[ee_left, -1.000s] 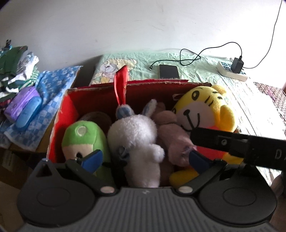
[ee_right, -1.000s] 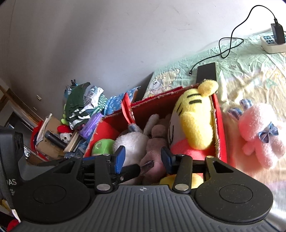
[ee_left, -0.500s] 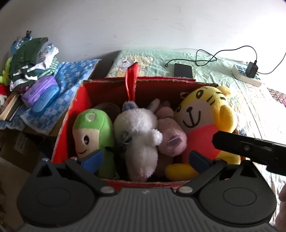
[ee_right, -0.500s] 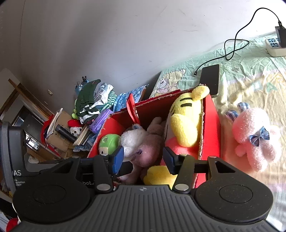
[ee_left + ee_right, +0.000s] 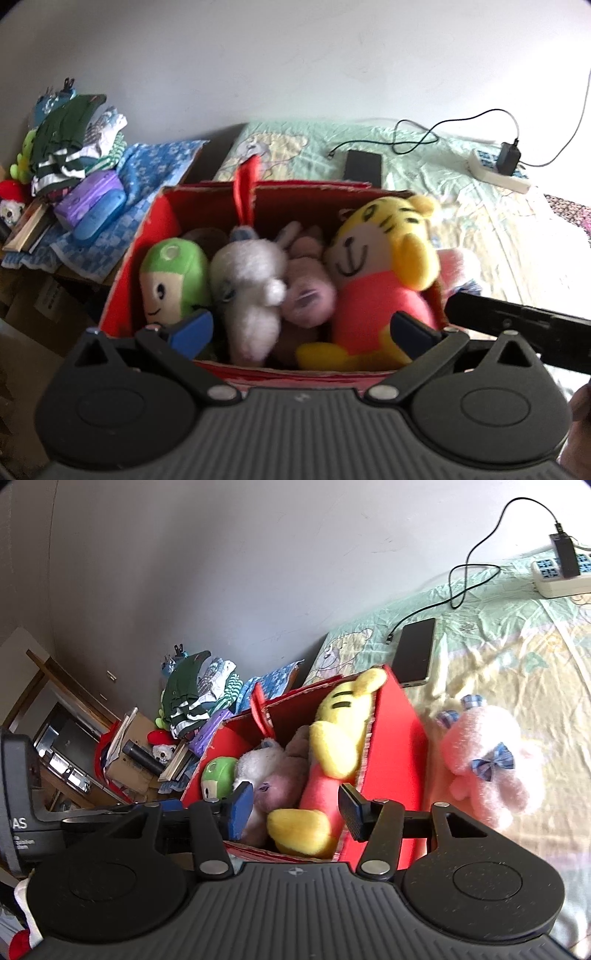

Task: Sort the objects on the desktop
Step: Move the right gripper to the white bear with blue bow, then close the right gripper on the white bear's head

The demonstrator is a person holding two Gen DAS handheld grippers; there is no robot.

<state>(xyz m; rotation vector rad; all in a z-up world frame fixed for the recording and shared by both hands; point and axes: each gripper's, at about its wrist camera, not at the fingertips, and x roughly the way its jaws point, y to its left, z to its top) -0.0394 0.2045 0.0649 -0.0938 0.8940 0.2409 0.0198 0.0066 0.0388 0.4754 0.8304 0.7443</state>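
Both my claws, left (image 5: pixel 301 326) and right (image 5: pixel 295 808), gaped empty above the red box (image 5: pixel 391 746); reaching carelessly for the pink bunny (image 5: pixel 487 760) risked tipping it.

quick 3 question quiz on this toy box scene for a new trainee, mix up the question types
1. True or false: the pink bunny lies inside the red box.
2. Multiple choice: which toy sits at the left end of the row in the box, seen from the left wrist? A) tiger B) green toy C) white rabbit
3. Fill in: the left gripper and the right gripper are both ____ and hold nothing.

Key:
1. False; it lies on the bedsheet beside the box.
2. B
3. open
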